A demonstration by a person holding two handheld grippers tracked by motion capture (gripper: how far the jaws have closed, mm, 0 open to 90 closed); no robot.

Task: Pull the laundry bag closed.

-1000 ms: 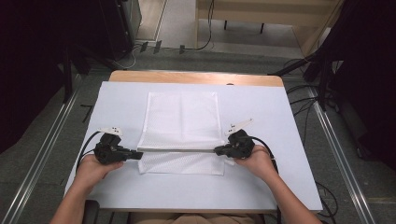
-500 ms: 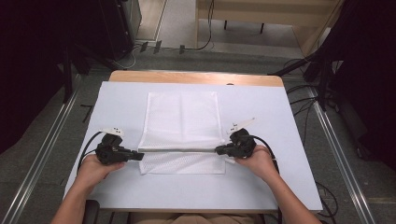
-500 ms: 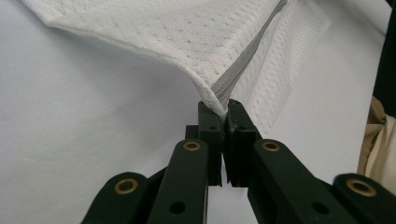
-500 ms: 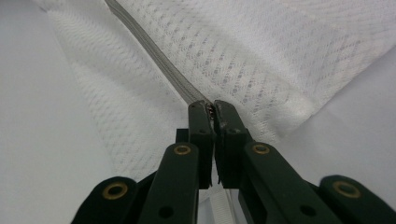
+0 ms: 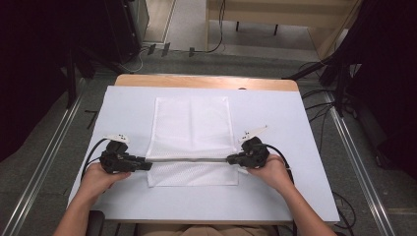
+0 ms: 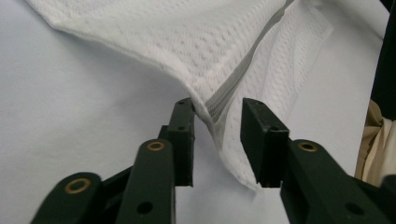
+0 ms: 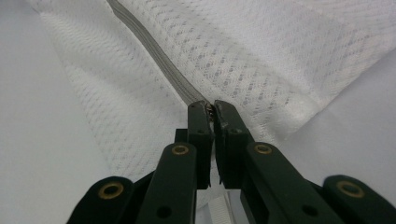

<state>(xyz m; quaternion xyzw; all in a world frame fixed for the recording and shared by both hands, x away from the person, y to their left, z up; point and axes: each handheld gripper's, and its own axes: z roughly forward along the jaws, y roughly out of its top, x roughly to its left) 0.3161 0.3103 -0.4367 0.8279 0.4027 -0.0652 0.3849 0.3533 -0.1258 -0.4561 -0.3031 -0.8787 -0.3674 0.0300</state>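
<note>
- Your left claw [image 6: 217, 140] has just been spreading; the mesh laundry bag's [image 5: 192, 128] zipper [image 6: 243, 74] edge sits loose between its jaws.
- Your right claw [image 7: 212, 114] has eased slightly yet still pinches the zipper's other end.
- The zipper runs straight between both claws, across the counter [image 5: 285, 113].

Left tool [image 5: 146, 166] held level, pointing inward to the right; its jaws have just been opening and stand apart, not pressing. Right tool [image 5: 229, 160] level, pointing inward to the left; its jaws have just been opening slightly, nearly together. Both forearms enter from the bottom, hands [image 5: 101, 177] wrapped around the tool bodies.
</note>
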